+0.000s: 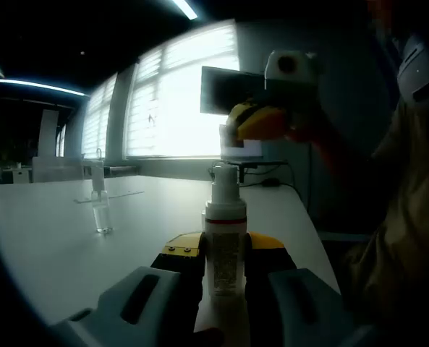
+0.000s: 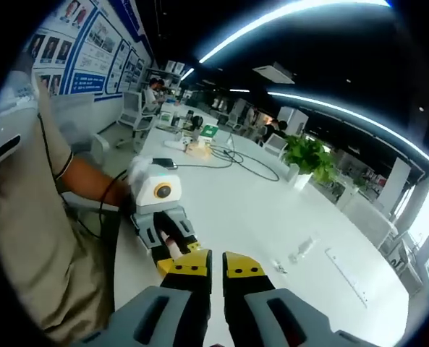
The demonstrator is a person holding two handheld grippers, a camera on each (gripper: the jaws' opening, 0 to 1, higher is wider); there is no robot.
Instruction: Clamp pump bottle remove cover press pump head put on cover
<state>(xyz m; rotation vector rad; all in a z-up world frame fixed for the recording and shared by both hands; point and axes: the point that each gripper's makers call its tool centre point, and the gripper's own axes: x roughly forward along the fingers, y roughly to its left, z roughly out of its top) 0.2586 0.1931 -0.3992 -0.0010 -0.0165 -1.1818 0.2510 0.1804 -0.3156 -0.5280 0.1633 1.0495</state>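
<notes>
So far, only the clamping is done: the left gripper (image 1: 225, 271) fingers grip the bottle (image 1: 225, 242) upright on the counter (image 1: 55, 238). Its cover looks off, pump unpressed. The right gripper (image 2: 213, 271), fingers nearly closed, seems empty, raised above.

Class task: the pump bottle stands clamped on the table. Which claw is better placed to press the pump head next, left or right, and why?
Right, most likely. The left claw is shut on the pump bottle, steadying it upright on the white table. The right claw holds nothing, its jaws nearly together, and hangs above the pump head.
</notes>
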